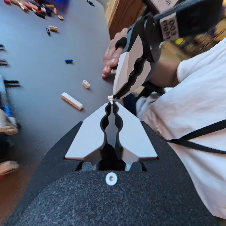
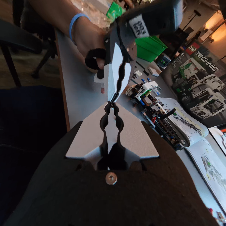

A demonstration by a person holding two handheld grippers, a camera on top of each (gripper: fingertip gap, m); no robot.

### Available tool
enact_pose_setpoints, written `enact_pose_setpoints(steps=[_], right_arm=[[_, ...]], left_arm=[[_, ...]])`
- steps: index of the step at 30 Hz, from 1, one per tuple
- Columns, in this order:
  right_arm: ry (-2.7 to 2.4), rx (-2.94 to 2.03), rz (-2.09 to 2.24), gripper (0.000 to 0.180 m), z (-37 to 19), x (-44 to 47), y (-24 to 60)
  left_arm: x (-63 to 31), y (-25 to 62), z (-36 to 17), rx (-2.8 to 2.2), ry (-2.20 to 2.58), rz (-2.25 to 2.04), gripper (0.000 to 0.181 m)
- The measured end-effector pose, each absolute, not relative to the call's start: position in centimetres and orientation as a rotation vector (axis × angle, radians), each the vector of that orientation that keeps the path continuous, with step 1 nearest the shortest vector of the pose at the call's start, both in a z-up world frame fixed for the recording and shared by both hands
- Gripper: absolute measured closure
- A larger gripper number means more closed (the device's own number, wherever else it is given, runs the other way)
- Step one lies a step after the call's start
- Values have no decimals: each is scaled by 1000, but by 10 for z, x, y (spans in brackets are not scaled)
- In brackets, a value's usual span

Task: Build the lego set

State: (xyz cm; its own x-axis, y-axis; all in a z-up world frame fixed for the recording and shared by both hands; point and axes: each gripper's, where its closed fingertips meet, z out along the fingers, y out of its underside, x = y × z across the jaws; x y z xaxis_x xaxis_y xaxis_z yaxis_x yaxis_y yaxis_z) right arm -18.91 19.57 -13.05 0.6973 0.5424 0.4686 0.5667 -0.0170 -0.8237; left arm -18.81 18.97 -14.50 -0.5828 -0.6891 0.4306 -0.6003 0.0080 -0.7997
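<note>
My left gripper (image 1: 111,104) is shut on the lower end of a small tan connector piece (image 1: 110,99), held above the grey table (image 1: 51,73). My right gripper (image 1: 115,97) comes in from the upper right, and its shut tips pinch the piece's upper end. In the right wrist view, my right gripper (image 2: 111,104) meets the left gripper (image 2: 113,100) tip to tip, with the piece (image 2: 111,106) barely visible between them. A partly built lego model (image 2: 152,106) lies on the table to the right.
A white beam (image 1: 72,102), a tan two-hole link (image 1: 86,84), a blue pin (image 1: 68,60) and a pile of loose parts (image 1: 36,8) lie on the table. An open instruction booklet (image 2: 190,129), the set's box (image 2: 201,93) and a green bin (image 2: 149,48) stand at the right. Left and right tips are no more than a few centimetres apart.
</note>
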Motion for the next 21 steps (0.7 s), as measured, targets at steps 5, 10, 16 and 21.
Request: enact_pose_setpoints(steps=[5,10,16,21], right_arm=[[-831,-1677,17,176,-122,-189,181],[-777,-1761,187,177,-132,-199,168],[-742,-1833,303,176,-148,-200,168],[-728,-1934,360,176,-166,-198,170]], left_arm=[[-199,173,-138,-1679,2124,-1898,181],[-210,163,-142,-2140,1911,-2081,181],[-204,159,-164,-2474,1700,-2071,180],[-199,167,-172,-2617,1565,-2013,180]])
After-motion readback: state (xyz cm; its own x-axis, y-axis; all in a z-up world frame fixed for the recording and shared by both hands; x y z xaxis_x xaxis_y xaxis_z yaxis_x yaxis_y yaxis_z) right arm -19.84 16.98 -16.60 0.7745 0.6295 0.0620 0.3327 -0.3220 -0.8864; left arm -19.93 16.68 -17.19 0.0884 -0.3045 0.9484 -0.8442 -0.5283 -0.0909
